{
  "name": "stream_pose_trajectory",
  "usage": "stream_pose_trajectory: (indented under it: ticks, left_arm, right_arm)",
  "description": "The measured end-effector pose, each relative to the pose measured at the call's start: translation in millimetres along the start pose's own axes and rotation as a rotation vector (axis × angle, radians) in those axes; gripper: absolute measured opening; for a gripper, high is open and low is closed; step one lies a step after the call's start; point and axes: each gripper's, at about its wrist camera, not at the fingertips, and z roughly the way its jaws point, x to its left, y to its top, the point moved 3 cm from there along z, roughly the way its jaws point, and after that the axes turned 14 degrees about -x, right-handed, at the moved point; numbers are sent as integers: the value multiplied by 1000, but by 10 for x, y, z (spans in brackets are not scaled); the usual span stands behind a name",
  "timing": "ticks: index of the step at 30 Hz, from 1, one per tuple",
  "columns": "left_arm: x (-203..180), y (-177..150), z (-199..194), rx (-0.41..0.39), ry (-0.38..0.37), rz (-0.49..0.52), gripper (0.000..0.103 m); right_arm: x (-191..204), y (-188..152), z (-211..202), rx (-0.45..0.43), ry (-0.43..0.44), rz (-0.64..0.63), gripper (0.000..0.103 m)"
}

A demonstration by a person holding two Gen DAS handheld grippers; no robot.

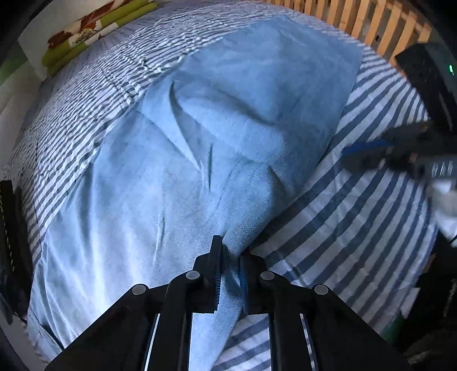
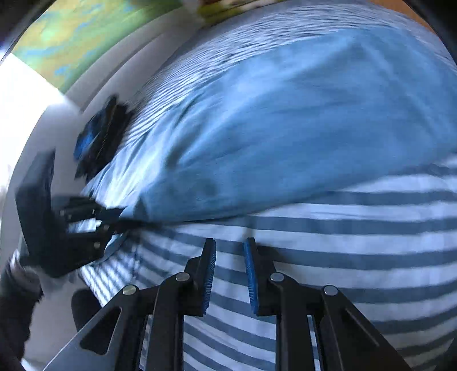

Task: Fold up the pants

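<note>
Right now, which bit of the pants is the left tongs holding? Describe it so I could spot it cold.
Start from the blue-and-white striped bedcover, then the light blue pants spread over it. At their near edge, a narrow pinched ridge of fabric runs between the left tongs, the only part gathered up rather than lying flat.

A bed covered by a blue-and-white striped sheet fills the room. Wooden slats stand behind it; a green floral cushion lies against a white wall. Daylight enters from one side.
</note>
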Motion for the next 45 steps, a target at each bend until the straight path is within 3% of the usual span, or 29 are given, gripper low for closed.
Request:
stream_pose_trajectory:
  ticks: [2,5,13,15,17,19,23,27,30,33,34,36,37,38,39,40,41,43,45]
  left_arm:
    - [60,24,-36,-3,-24,-38,11]
    - [128,56,-92,-3,-53,-84,10]
    - [215,77,-238,-4,-87,-107,10]
    - [198,64,-234,11,-85,-63,12]
    - [108,61,-278,35,-137,-47,19]
    - [69,136,-346,5,-157,-45,23]
    - [142,388,-271,-49,-208,-113,24]
    - [73,520,-50,-41,-182,-69,24]
    - [-49,458,127,1,-43,49,24]
    - [56,520,-37,-63,-104,-34,23]
    - [58,533,-129,-87,-123,-64,26]
    - [-39,520,-247,-97,-186,-89,50]
    - [-151,491,-274,-96,-194,-58,72]
    - [-214,474,-268,-102,-179,-18,75]
    - [-304,438,-245,-100,-147,38,75]
    - [-335,413,-166,-83,-113,86,66]
    - [-338,381,-50,-51,-65,117,48]
    - [-237,334,184,7,10,117,28]
    - [-88,356,306,23,44,76,27]
  right_arm:
    - [169,-14,92,1,35,-31,19]
    - [304,-59,242,-17,6,-77,19]
    - [433,54,450,-86,4,-101,19]
    - [407,99,335,-135,-29,-79,19]
    - [384,159,102,-198,-22,-49,19]
    - [364,214,-90,-235,-17,-39,19]
    - [298,266,-62,-219,-11,-30,19]
    - [278,166,119,-139,3,-4,19]
    - [244,180,72,-129,19,13,19]
    - [138,324,-44,-168,28,63,19]
    - [108,372,-60,-177,31,81,19]
    - [70,458,-57,-182,51,119,19]
    - [68,492,-27,-175,58,125,19]
    - [74,505,-1,-171,56,126,19]
    - [77,517,33,-169,53,127,19]
    - [83,521,63,-165,53,130,19]
    - [93,523,96,-158,59,135,19]
    - [105,534,147,-149,65,142,19]
    - [94,533,135,-144,74,149,19]
